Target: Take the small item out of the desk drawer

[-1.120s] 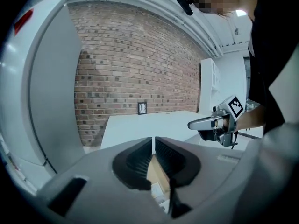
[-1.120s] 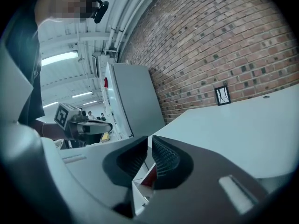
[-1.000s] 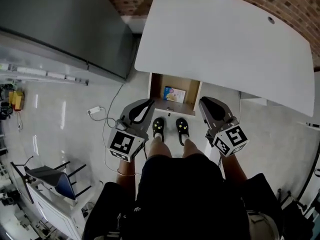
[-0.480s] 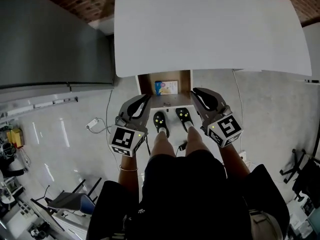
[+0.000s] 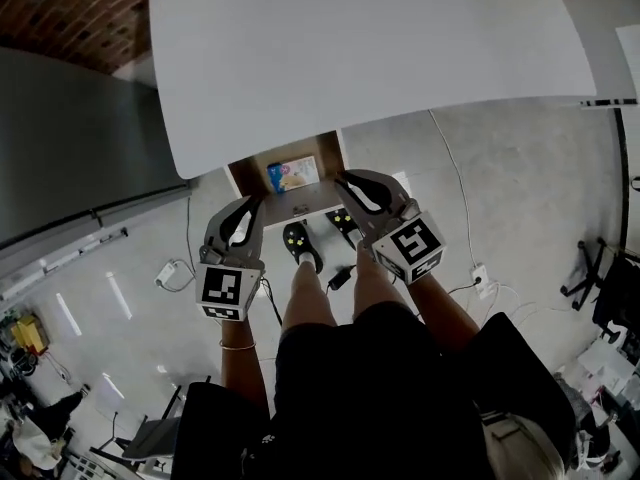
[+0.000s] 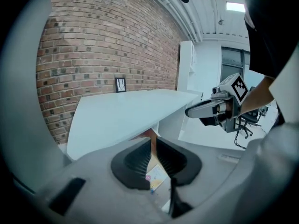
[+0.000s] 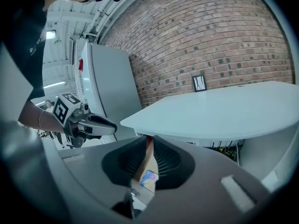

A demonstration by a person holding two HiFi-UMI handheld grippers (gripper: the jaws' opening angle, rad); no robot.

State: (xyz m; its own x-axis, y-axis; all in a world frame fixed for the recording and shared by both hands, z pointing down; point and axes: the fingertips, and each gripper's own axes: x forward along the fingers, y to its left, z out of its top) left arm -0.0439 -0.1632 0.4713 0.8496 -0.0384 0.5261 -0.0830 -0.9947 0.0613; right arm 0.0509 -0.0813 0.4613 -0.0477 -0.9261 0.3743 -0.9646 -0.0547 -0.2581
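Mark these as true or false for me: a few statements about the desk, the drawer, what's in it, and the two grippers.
The drawer stands open. True.
The small item lies on top of the desk. False: it lies inside the drawer.
The wall behind the desk is brick. True.
The left gripper grips the small item. False: like those of the right gripper, its jaws have just been opening and stand slightly apart with nothing between them.

One overhead, two low; drawer (image 5: 300, 204) shared
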